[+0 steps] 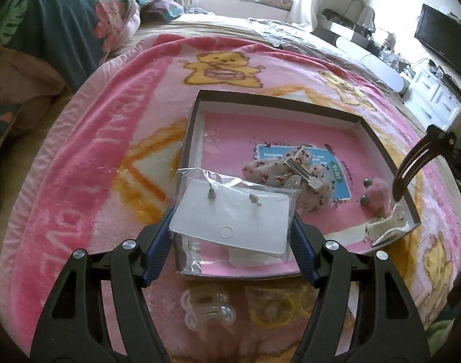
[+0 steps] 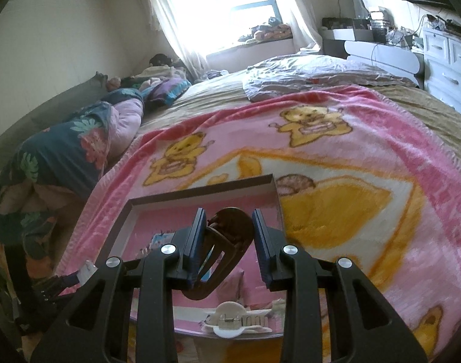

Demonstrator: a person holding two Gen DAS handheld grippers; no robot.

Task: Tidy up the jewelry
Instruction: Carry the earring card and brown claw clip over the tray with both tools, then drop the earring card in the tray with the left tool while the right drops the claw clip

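My left gripper (image 1: 232,227) is shut on a clear bag with a white earring card (image 1: 233,219) and holds it over the near left corner of a shallow pink-lined box (image 1: 293,103). In the box lie a floral bow clip (image 1: 293,172), a pink fuzzy piece (image 1: 377,193) and a white claw clip (image 1: 387,228). My right gripper (image 2: 229,236) holds a brown snap hair clip (image 2: 224,242) above the box (image 2: 200,192); the clip also shows in the left wrist view (image 1: 411,166). The white claw clip (image 2: 236,322) lies below it.
The box sits on a pink bear-print blanket (image 1: 109,151) on a bed. A clear claw clip (image 1: 207,310) and a yellow scrunchie (image 1: 275,310) lie on the blanket in front of the box. Bedding is heaped at the left, white drawers (image 2: 448,57) at the right.
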